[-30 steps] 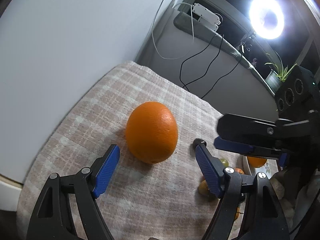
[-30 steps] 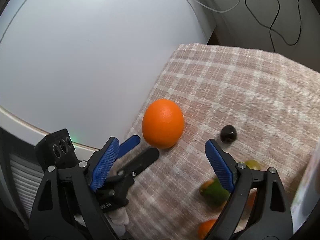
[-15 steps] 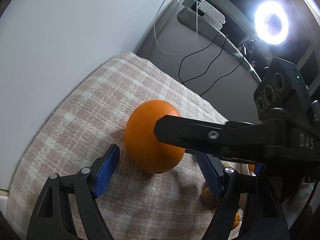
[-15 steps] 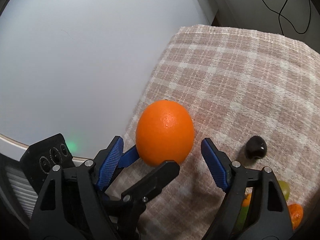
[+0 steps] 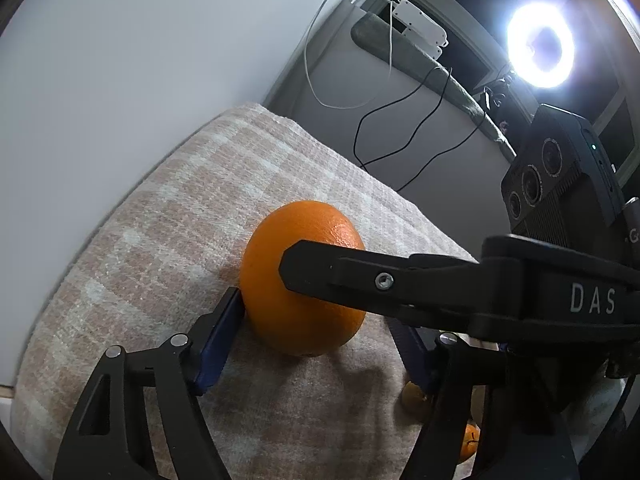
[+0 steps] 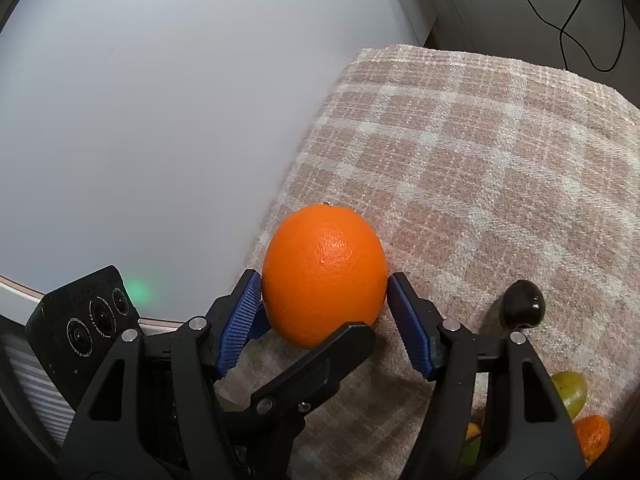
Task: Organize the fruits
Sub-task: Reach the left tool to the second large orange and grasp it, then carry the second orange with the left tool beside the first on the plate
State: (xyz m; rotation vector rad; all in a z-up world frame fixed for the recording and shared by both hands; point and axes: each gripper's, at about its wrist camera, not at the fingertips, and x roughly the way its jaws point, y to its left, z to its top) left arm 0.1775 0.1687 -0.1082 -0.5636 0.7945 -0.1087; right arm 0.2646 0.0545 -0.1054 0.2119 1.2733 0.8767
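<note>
Blue ribbed pads of my right gripper [image 6: 324, 308] sit at either flank of the orange [image 6: 325, 276], jaws closing, both pads at the skin or a hair off it; I cannot tell that they press yet. My left gripper [image 5: 316, 332] comes at the same fruit from another side, its jaws closing too: the near pad touches the peel low on one flank, while the far pad is hidden behind my right gripper's black finger, which crosses in front of the orange in the left wrist view. So the fruit is bracketed from two directions, which I judge is meant to stop a round thing rolling off while one pair gets a firm hold.

It rests on the checked beige towel [image 6: 500, 168], close to the edge beside the white tabletop [image 6: 160, 100]. Off to my right gripper's side lies a small dark fruit [image 6: 522, 309], possibly a plum, with green and orange pieces [image 6: 570, 394] crowded nearer the frame's edge; that pile looks like where sorting belongs.

Farther back, black cables [image 5: 404, 140] trail down a grey wall, and a ring light [image 5: 540, 46] glares above.
</note>
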